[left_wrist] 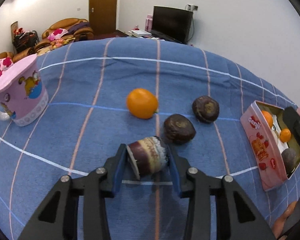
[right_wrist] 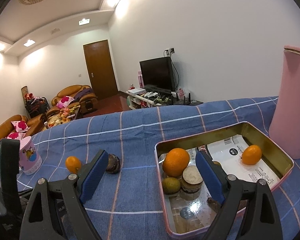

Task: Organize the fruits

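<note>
L claw [left_wrist: 148, 157] clamped on cut purple fruit [left_wrist: 148, 158], R claw [right_wrist: 152, 174] wide, holding nothing.

Pads [left_wrist: 121, 166] pinching fruit at both sides, low on cloth [left_wrist: 110, 80]. To do well: lift straight up, keep squeeze gentle (cut flesh prob. soft), swing toward 3 o'clock to tin [left_wrist: 256, 140], clearing two dark fruits [left_wrist: 179, 129] at 1 o'clock. Orange [left_wrist: 142, 103] at 12, mug [left_wrist: 20, 98] at 10. Tin w/ two oranges [right_wrist: 176, 162], one greenish fruit [right_wrist: 171, 186], a cut piece [right_wrist: 192, 180]; room left near the front. Mug contents hidden.
</note>
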Action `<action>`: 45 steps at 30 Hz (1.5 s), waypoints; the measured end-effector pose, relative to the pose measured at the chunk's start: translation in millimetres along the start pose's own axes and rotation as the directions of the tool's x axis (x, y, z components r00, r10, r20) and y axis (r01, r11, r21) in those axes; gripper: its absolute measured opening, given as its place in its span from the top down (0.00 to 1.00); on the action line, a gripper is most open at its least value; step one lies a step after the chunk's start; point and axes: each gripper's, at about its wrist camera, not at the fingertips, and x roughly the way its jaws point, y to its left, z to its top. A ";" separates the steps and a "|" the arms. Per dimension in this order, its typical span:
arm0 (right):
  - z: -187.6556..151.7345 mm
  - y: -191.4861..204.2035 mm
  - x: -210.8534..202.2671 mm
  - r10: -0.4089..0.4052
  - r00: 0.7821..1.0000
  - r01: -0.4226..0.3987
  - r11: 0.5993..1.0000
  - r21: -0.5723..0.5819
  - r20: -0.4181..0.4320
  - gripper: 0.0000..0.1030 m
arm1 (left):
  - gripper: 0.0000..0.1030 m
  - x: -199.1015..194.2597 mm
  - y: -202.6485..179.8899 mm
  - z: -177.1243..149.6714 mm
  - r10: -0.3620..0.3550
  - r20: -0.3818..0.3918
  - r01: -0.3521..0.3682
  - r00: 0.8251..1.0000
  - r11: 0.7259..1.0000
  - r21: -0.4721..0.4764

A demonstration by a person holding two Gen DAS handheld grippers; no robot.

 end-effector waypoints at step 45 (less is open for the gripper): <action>-8.0 101.9 -14.0 0.167 0.985 -0.150 0.942 -0.299 0.032 0.62 | 0.59 -43.8 48.9 7.5 0.352 0.245 -0.316 0.904 0.933 -0.174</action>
